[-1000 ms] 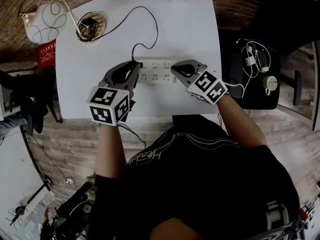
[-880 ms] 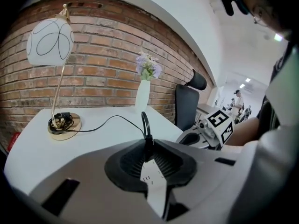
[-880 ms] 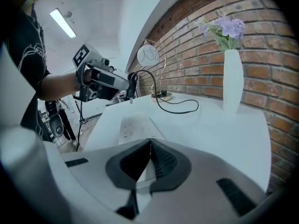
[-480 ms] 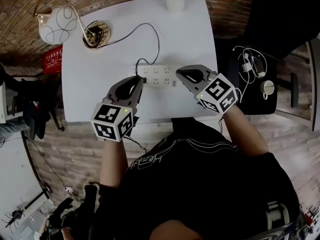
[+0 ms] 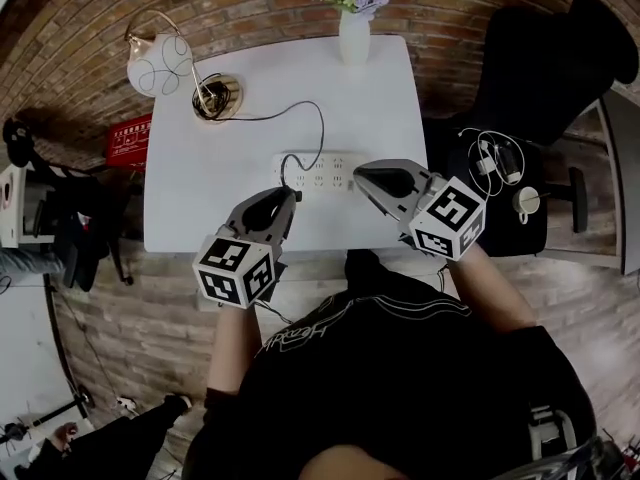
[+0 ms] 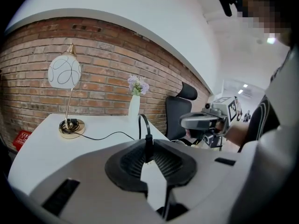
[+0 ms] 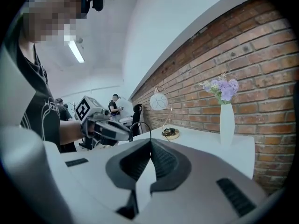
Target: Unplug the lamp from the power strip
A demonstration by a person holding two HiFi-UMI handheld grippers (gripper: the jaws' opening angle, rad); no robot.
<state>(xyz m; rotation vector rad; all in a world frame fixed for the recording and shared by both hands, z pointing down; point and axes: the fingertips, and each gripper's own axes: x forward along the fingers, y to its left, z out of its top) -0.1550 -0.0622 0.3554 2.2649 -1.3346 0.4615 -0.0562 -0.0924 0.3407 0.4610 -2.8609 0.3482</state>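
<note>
Within left hand-held gripper (image 6: 149,157), seemingly lamp plug (image 6: 148,144)

Landmark: power strip (image 5: 318,171), on table (image 5: 190,198). Lamp (image 5: 160,65) behind-left of it, vase (image 5: 354,40) behind, chair (image 5: 540,78) off-table to its right, plug (image 6: 148,148) at its left end.

Smooth matt white desk (image 5: 190,193) here, a glossy white globe on the lamp (image 5: 158,65) over its shiny brass-look metal base (image 5: 217,96), rough red brick wall (image 6: 103,64) behind, and matt grey plastic on the left claw (image 6: 148,149) with ribbed black rubbery pads (image 6: 127,164).
</note>
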